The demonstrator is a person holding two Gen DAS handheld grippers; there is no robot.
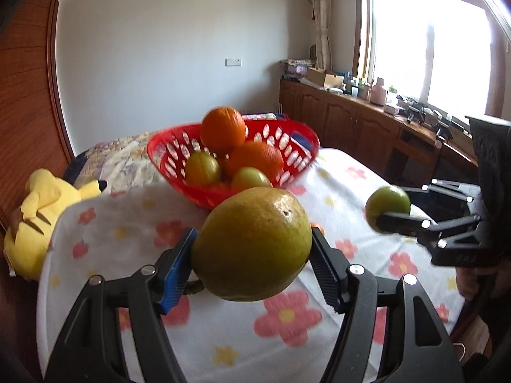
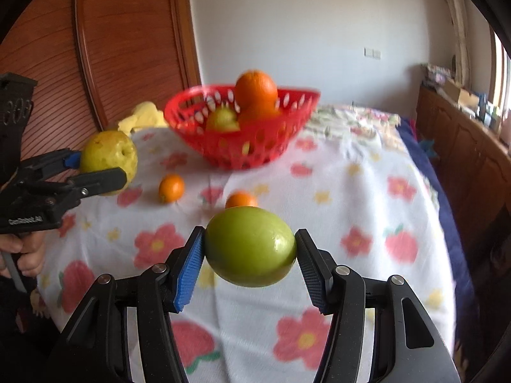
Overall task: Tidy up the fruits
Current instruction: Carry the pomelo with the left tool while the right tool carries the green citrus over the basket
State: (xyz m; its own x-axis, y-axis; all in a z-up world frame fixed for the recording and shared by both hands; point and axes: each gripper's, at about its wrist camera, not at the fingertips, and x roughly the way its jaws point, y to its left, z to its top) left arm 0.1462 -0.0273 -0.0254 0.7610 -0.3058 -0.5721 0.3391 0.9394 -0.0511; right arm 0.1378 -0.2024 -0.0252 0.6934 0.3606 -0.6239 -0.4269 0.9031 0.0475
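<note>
My left gripper [image 1: 252,255] is shut on a large yellow-green pear [image 1: 252,244], held above the flowered cloth; it also shows in the right wrist view [image 2: 108,156]. My right gripper [image 2: 250,260] is shut on a small green fruit [image 2: 250,247], also seen in the left wrist view [image 1: 388,204]. A red plastic basket [image 1: 293,146] stands beyond both, holding two oranges [image 1: 223,129] and two green fruits [image 1: 202,169]. Two small tangerines [image 2: 171,187] lie loose on the cloth in front of the basket [image 2: 287,118].
The table has a white flowered cloth [image 2: 351,191]. A yellow plush toy [image 1: 35,220] lies at its left edge. A wooden cabinet [image 1: 351,118] with clutter runs under the window on the right. A wooden panel [image 2: 127,48] stands behind on the left.
</note>
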